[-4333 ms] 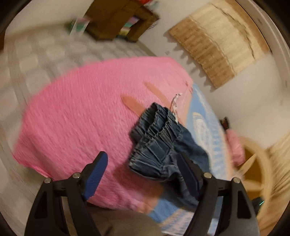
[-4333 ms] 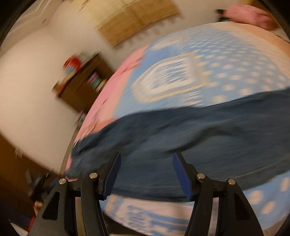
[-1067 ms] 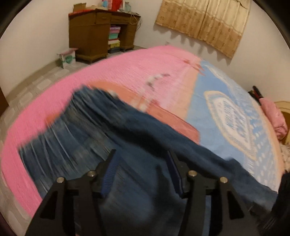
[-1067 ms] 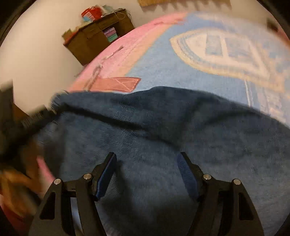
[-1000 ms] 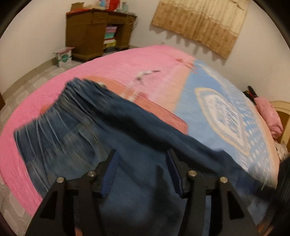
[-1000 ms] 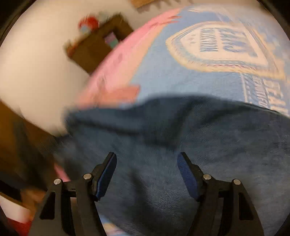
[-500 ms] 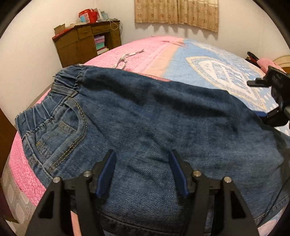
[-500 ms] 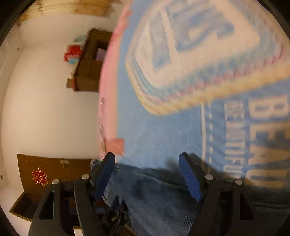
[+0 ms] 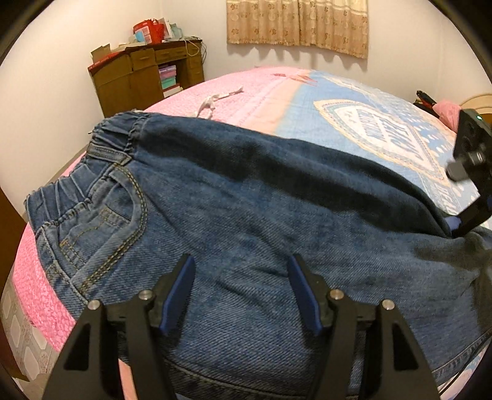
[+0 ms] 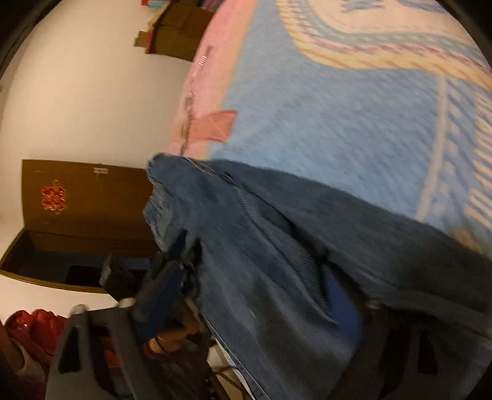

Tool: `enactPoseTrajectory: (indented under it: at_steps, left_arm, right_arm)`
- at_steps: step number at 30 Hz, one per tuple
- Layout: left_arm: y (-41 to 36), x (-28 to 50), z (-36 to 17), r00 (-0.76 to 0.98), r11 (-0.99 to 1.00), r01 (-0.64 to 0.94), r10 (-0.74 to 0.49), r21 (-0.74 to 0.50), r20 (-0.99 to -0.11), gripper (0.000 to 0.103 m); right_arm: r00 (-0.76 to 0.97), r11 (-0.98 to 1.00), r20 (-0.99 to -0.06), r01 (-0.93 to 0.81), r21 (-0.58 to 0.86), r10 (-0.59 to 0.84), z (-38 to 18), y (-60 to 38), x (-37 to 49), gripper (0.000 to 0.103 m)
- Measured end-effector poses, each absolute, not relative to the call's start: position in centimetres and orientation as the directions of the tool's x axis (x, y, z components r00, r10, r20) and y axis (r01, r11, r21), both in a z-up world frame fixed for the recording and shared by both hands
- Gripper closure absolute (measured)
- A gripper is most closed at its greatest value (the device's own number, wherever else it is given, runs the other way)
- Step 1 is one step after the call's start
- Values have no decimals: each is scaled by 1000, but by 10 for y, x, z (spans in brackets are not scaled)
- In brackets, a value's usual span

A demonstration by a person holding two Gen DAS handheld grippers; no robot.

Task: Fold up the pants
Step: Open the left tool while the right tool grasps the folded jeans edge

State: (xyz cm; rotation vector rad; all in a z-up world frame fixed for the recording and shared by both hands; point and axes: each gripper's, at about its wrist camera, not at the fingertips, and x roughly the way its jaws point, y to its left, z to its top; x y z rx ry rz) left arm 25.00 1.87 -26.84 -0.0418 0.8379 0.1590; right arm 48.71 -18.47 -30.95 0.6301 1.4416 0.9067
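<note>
Blue denim pants (image 9: 246, 221) lie spread across the near edge of the bed, elastic waistband at the left, legs running right. My left gripper (image 9: 241, 286) is open and empty, hovering just above the pants' middle. My right gripper shows at the right edge of the left wrist view (image 9: 470, 172), tilted, its fingers down at the far fold of the pants. In the right wrist view the pants (image 10: 292, 261) drape over the right gripper (image 10: 255, 295); denim lies between its wide-apart blue pads (image 10: 341, 304). The left gripper also shows there (image 10: 166, 277).
The bed has a pink and light blue patterned cover (image 9: 353, 101). A white cord (image 9: 212, 101) lies on the pink part. A brown desk (image 9: 147, 74) stands by the far wall, a curtain (image 9: 296, 24) hangs behind, and a dark wooden cabinet (image 10: 80, 197) is at the left.
The right gripper has dropped and tilted into the pants' far edge, so denim now covers its fingers. The left gripper has stayed open above the pants, moving slightly closer.
</note>
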Motion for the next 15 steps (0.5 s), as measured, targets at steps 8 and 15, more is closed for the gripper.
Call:
enactPoseTrajectory:
  at_steps: [8, 15]
  left_arm:
    - [19, 249, -268, 661, 987, -158, 119, 18, -741, 36]
    - [20, 249, -268, 664, 986, -164, 120, 13, -738, 35]
  right_arm:
    - [-259, 474, -546, -294, 830, 796, -279, -160, 457, 1]
    - [-212, 462, -549, -349, 815, 808, -286, -135, 467, 1]
